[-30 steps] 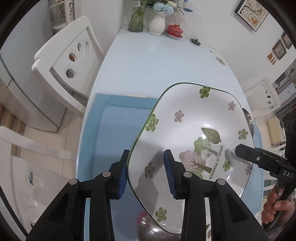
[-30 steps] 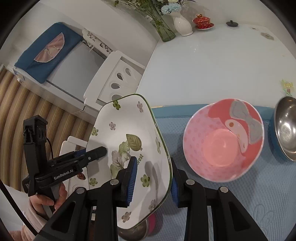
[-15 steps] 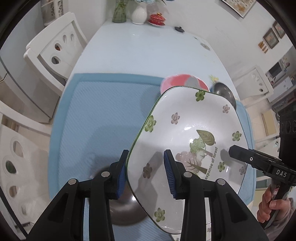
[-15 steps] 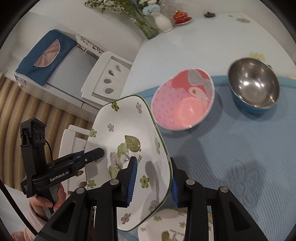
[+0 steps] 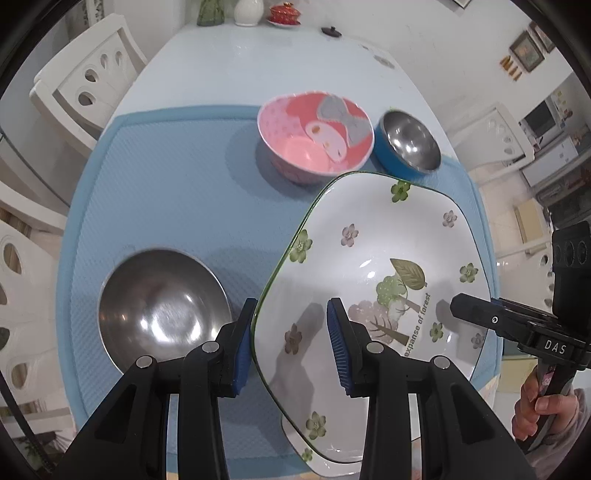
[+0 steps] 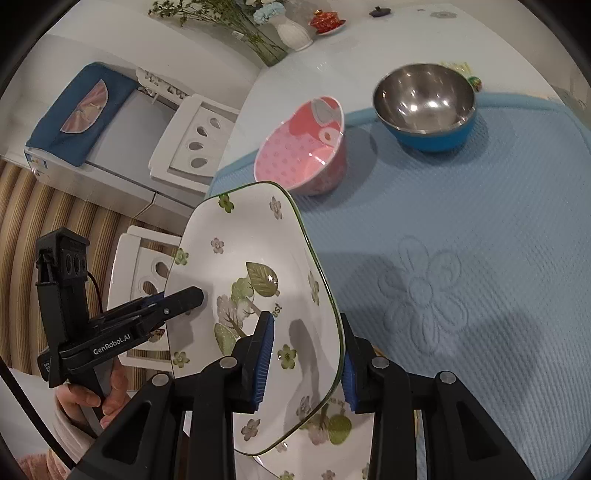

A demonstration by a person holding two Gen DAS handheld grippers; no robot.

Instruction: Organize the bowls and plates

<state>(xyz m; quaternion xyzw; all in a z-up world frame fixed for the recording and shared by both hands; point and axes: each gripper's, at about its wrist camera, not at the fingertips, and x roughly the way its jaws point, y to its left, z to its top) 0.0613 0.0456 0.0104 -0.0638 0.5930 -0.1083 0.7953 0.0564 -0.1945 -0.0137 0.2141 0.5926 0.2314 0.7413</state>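
A white square plate with flowers and a tree print (image 5: 380,280) (image 6: 255,273) is held in the air by both grippers, tilted. My left gripper (image 5: 291,343) is shut on its left rim; my right gripper (image 6: 306,362) is shut on its right rim. A second flowered plate (image 5: 332,454) (image 6: 325,435) lies on the blue mat just below it. A large steel bowl (image 5: 162,310) sits left of my left gripper. A pink bowl (image 5: 314,136) (image 6: 303,151) and a steel bowl with a blue outside (image 5: 408,142) (image 6: 424,103) stand at the mat's far side.
The blue mat (image 5: 166,192) (image 6: 461,229) covers the near part of a pale blue table (image 5: 240,66). White chairs (image 5: 88,81) (image 6: 192,140) stand along the left. Vases and a red lidded cup (image 5: 284,13) stand at the far end.
Both grippers carried the plate back and downward over the mat. The large steel bowl and the second flowered plate came into view beneath it; the pink and blue bowls now lie farther ahead.
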